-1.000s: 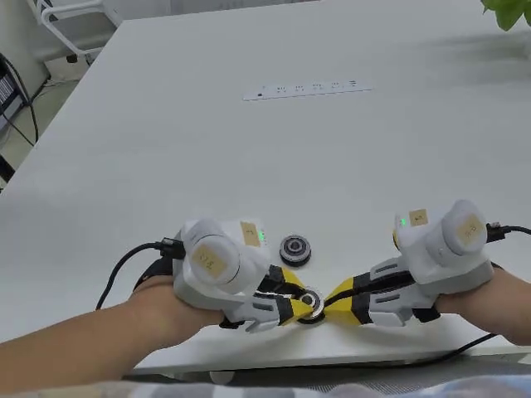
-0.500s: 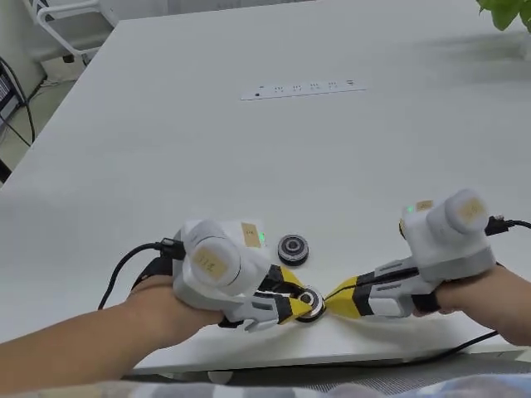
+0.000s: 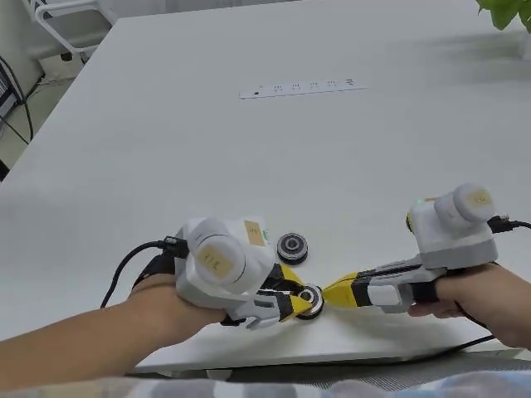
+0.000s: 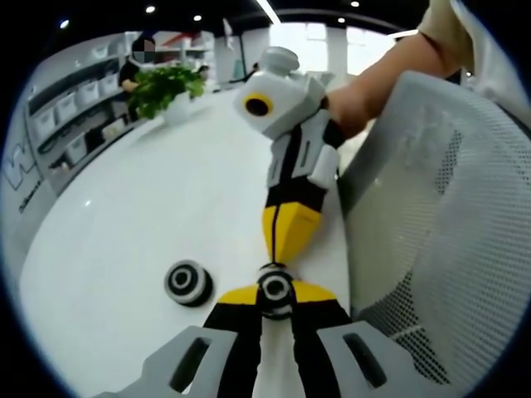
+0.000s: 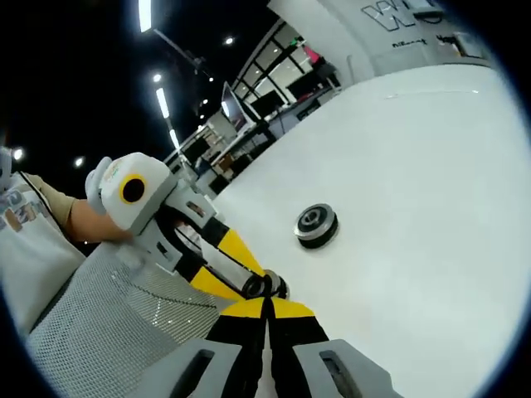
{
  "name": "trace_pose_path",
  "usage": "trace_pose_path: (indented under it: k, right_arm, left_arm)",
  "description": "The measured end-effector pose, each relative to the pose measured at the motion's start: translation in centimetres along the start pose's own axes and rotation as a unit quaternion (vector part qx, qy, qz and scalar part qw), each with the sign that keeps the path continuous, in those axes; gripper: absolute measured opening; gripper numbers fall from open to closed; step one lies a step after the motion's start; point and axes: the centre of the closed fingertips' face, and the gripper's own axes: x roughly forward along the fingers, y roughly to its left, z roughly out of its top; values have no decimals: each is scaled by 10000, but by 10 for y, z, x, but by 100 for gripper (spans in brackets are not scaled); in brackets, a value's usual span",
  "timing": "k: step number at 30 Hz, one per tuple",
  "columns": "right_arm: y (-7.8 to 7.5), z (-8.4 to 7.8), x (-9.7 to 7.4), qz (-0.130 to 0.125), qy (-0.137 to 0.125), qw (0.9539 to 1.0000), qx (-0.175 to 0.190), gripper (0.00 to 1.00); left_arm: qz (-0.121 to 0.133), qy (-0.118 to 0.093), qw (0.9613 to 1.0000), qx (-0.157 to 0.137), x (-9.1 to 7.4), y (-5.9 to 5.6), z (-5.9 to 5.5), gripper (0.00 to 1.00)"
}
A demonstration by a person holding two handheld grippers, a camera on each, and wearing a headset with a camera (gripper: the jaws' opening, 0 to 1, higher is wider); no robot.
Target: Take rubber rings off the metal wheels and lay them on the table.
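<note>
The right gripper [image 3: 330,293], jaws pressed together at the rim of the metal wheel [image 3: 312,298], sits further right than before, while the left gripper [image 3: 299,300] stays clamped on that wheel at the near edge of the table [image 3: 249,149], its tan labels [image 3: 252,233] illegible.

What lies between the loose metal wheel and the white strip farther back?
Nothing: in the head view, bare table runs from the loose wheel to the white strip.

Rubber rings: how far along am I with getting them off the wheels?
No ring lies loose on the table yet, so nothing is done. In hand: the left gripper clamps one wheel, and the right gripper, fingers together, meets its rim; a pinch on the ring is unclear. Left: that ring, plus the second wheel, ring on.
</note>
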Motion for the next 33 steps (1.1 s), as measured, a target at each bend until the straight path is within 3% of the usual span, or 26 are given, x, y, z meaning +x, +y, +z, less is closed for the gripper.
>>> trace_pose_path:
  k: [29,31,32,33]
  right_arm:
    - [9,2,10,286,16,9996,22,0]
    - [15,4,11,423,-76,9990,78,0]
    - [20,11,10,539,-240,9981,176,0]
    - [19,9,10,535,-159,9984,133,0]
  left_arm:
    - [45,67,10000,-1,0,0,-1,12]
    - [47,63,10000,-6,0,0,-1,12]
    - [49,57,10000,-4,0,0,-1,12]
    - [66,36,10000,18,1,0,0,12]
